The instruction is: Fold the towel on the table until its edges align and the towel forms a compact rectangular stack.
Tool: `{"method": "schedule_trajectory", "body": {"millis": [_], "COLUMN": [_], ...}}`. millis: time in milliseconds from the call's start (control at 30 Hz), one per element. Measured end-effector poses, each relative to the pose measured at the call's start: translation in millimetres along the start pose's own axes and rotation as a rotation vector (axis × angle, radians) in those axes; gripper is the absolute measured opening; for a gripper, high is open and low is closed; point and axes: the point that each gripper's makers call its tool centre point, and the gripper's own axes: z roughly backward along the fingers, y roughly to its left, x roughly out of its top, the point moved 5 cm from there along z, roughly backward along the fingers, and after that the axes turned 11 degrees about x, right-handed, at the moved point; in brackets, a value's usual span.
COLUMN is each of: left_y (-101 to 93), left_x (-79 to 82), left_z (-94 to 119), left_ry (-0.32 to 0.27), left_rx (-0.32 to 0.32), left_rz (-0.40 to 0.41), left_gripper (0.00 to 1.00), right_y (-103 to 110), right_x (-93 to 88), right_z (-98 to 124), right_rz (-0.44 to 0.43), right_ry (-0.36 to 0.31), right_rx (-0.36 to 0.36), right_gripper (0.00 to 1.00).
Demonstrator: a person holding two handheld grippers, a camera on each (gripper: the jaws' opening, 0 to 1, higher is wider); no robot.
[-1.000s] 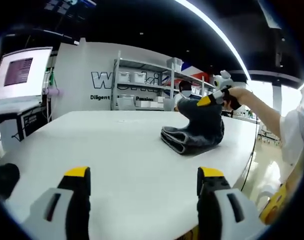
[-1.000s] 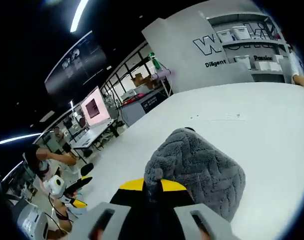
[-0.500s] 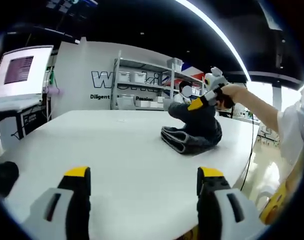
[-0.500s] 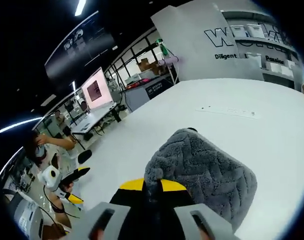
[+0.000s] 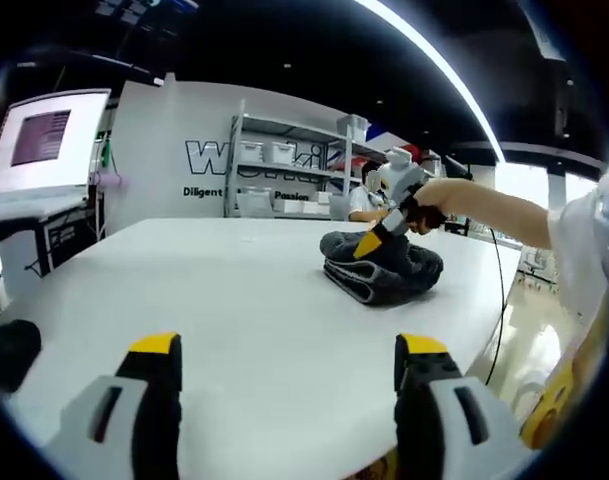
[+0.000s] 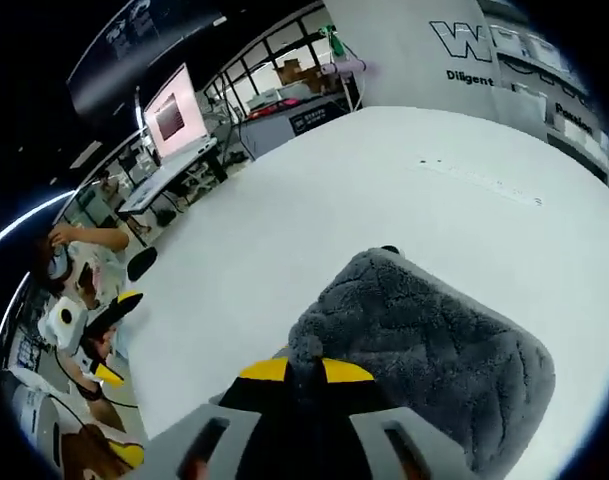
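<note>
A dark grey plush towel [image 5: 382, 270] lies folded in a thick bundle on the white table [image 5: 224, 290], far right of centre. My right gripper [image 5: 368, 245] comes in from the right, held by a hand, and is shut on a fold of the towel low over the bundle. In the right gripper view the towel [image 6: 434, 350] bulges just ahead of my right gripper [image 6: 304, 372], whose yellow-tipped jaws pinch its near edge. My left gripper [image 5: 289, 350] stands open over bare table near the front edge, well short of the towel.
A monitor [image 5: 46, 140] stands on a desk at the left. Shelving with white bins [image 5: 284, 175] lines the far wall. In the right gripper view, desks, a screen [image 6: 174, 115] and seated people are beyond the table's edge.
My right gripper has carried the held towel fold down and to the left, from raised above the bundle to low over its top. The left gripper has stayed put.
</note>
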Motion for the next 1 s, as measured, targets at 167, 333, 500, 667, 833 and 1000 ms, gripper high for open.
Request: {"method": "schedule_trajectory", "body": {"millis": [167, 333, 500, 667, 833, 1000], "left_y": [-0.2, -0.5, -3.6, -4.6, -3.4, -3.0], "left_x": [-0.4, -0.8, -1.7, -2.0, -2.4, -2.5], "left_z": [-1.1, -3.2, -5.9, -6.4, -4.9, -3.6], "left_ry": [0.003, 0.005, 0.008, 0.008, 0.008, 0.007], "left_rx": [0.001, 0.001, -0.014, -0.019, -0.014, -0.013], "left_rz": [-0.001, 0.002, 0.002, 0.001, 0.002, 0.002], "left_gripper": [0.92, 0.92, 0.92, 0.92, 0.92, 0.92], "right_y": [-0.1, -0.7, -2.3, -3.4, -2.6, -2.8], "right_x": [1.4, 1.1, 0.8, 1.2, -0.3, -0.7], "right_z": [-10.9, -11.0, -11.3, -14.2, -14.6, -15.0], "right_rz": [0.015, 0.024, 0.017, 0.020, 0.023, 0.019], "right_ry": [0.061, 0.084, 0.083, 0.092, 0.094, 0.089], "right_rx": [-0.004, -0.004, 0.003, -0.002, -0.006, -0.007], "right_gripper": [0.10, 0.10, 0.10, 0.10, 0.10, 0.10]}}
